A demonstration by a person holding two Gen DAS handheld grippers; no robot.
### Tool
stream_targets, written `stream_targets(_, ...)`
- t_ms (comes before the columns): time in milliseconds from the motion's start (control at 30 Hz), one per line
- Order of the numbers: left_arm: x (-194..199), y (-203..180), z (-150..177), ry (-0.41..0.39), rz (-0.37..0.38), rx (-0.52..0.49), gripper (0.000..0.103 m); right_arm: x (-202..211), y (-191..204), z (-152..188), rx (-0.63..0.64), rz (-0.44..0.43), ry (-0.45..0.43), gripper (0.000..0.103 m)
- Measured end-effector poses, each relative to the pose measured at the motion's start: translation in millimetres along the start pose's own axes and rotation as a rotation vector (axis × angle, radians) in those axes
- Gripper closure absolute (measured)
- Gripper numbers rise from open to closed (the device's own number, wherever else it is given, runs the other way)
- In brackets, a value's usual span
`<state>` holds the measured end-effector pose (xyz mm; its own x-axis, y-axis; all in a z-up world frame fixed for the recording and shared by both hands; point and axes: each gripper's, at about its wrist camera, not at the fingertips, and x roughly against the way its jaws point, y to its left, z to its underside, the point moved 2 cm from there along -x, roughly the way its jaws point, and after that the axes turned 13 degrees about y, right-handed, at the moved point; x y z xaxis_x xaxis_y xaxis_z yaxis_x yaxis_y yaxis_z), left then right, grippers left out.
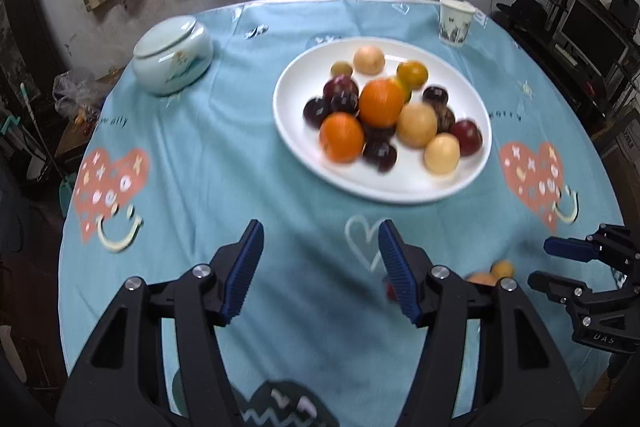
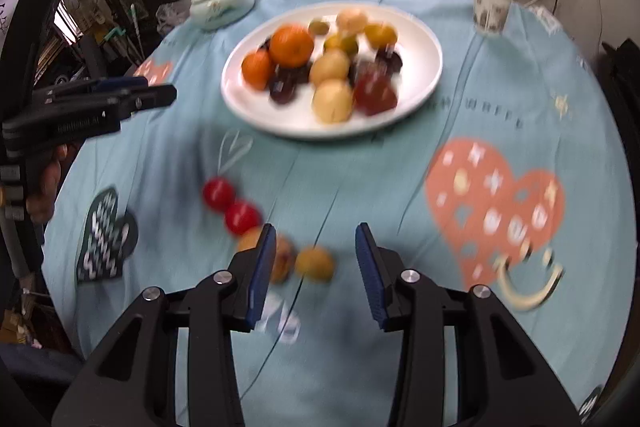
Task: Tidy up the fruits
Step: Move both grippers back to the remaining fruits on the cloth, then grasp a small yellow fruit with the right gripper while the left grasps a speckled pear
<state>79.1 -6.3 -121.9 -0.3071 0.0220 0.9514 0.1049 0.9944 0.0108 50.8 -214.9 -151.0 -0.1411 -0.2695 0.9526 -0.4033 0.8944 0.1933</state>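
Four loose fruits [image 2: 276, 231] near right gripper [image 2: 316, 267] fingers, both grippers spread wide, left gripper [image 1: 320, 267] empty

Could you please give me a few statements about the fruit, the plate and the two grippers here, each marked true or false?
1. The white plate holds a pile of mixed fruit, including two oranges. True.
2. The right gripper is clamped on a red fruit. False: its jaws stand open and hold nothing.
3. Two red fruits lie on the blue tablecloth, off the plate. True.
4. The paper cup stands on the plate. False: it stands on the tablecloth beyond the plate.
5. The left gripper is open and empty. True.
6. The lidded jar has its lid off. False: the lid is on.
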Motion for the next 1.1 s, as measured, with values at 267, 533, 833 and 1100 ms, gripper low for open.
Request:
stream_targets(267,12,3,33,0.021,-0.008,0.029,0.04,-25,22,28,-0.012,0.014,0.043,0.061)
stream_targets(533,29,9,52,0.003,-0.008,0.049,0.036,-36,24,17,-0.003,0.043,0.059,0.058)
stream_targets(833,33,23,68,0.024,-0.022,0.1,0.035,-46,9,22,0.193,0.175,0.106,0.058)
stream_targets(1100,31,5,75,0.048,-0.012,0.094,0.033,-61,8,3,0.279,0.157,0.116,0.06)
